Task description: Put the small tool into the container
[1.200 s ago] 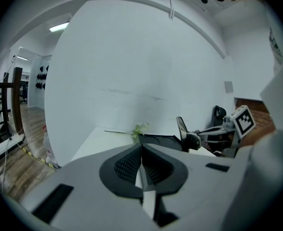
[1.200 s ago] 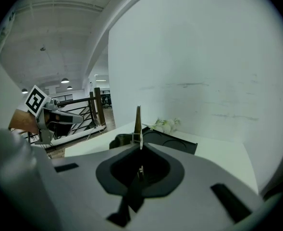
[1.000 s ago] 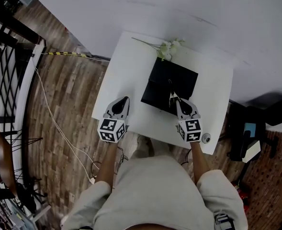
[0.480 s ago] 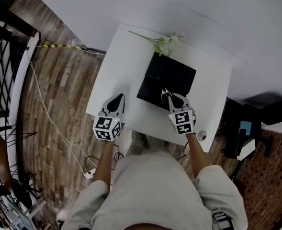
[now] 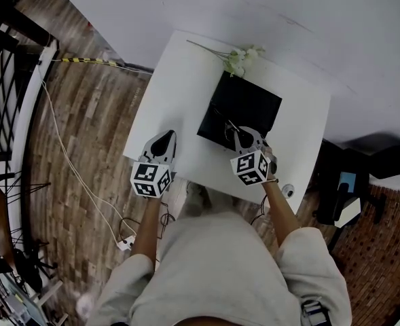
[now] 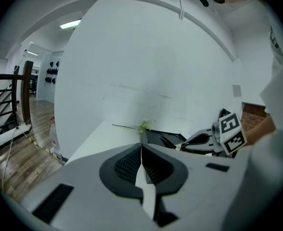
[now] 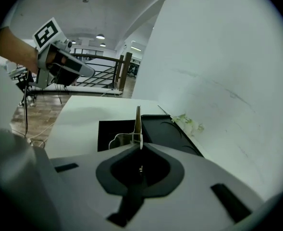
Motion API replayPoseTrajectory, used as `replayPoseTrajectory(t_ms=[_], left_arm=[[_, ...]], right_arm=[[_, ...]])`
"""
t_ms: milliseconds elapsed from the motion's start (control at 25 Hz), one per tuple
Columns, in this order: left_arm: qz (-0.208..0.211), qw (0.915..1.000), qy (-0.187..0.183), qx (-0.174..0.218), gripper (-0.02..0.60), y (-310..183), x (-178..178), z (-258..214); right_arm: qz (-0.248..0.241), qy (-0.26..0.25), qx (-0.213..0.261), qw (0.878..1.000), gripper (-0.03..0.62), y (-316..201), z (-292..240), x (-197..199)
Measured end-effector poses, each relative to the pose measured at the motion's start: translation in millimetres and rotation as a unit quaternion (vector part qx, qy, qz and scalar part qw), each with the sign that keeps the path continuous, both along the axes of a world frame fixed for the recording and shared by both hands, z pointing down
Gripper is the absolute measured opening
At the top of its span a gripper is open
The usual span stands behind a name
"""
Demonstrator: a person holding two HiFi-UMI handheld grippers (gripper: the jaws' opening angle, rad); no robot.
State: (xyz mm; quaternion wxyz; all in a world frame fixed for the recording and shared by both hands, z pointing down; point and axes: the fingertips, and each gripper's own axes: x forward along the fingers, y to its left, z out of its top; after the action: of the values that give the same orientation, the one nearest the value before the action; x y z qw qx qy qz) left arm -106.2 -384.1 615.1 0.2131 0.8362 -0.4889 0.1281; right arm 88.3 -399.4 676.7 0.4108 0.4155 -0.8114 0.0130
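Observation:
A black open container (image 5: 250, 104) lies in the middle of the white table (image 5: 179, 94); the right gripper view shows its tray (image 7: 113, 129) beside its lid (image 7: 166, 129). My right gripper (image 5: 239, 136) hangs over the container's near edge, shut on the small metal tool (image 7: 137, 121), which sticks up past the jaw tips. The tool shows as a thin sliver (image 5: 229, 125) in the head view. My left gripper (image 5: 164, 141) is shut with nothing in it (image 6: 141, 146), over the table's front left part, apart from the container (image 6: 156, 136).
A pale flower sprig (image 5: 238, 60) lies at the table's far edge by the wall. A small round object (image 5: 285, 191) sits at the front right corner. A cable (image 5: 70, 168) runs over the wooden floor at left; a dark chair (image 5: 346, 195) stands at right.
My right gripper has shifted a little to the left with the tool and turned slightly over the container's near edge. The left gripper has hardly moved.

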Motion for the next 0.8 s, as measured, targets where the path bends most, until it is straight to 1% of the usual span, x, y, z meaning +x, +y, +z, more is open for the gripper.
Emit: replayPoseTrajectory(t_ms=[160,320,520,640,800], left_arm=[[-0.005,1.0,0.002,0.001,0.011,0.8,-6.2,-0.2],[-0.004,1.0,0.004,0.002,0.011,2.6,-8.8,-1.4],[-0.005,1.0,0.005,0.002,0.011,3.1,-12.8,-2.4],[-0.007,1.0,0.006,0.003,0.011,3.1,-15.8,-2.7],[-0.008,1.0,0.005,0.003,0.011,4.4,-19.1,-3.2]], right_arm=[[-0.015,0.059,0.011,0.998,0.003,-1.8,5.2,-3.5],[-0.032,0.122,0.022,0.992,0.003,-2.6,10.7,-6.6],[-0.059,0.195,0.033,0.978,0.003,-5.1,20.1,-9.2],[-0.084,0.239,0.04,0.967,0.003,-4.8,28.2,-9.4],[-0.109,0.284,0.045,0.952,0.003,-3.5,36.7,-8.9]])
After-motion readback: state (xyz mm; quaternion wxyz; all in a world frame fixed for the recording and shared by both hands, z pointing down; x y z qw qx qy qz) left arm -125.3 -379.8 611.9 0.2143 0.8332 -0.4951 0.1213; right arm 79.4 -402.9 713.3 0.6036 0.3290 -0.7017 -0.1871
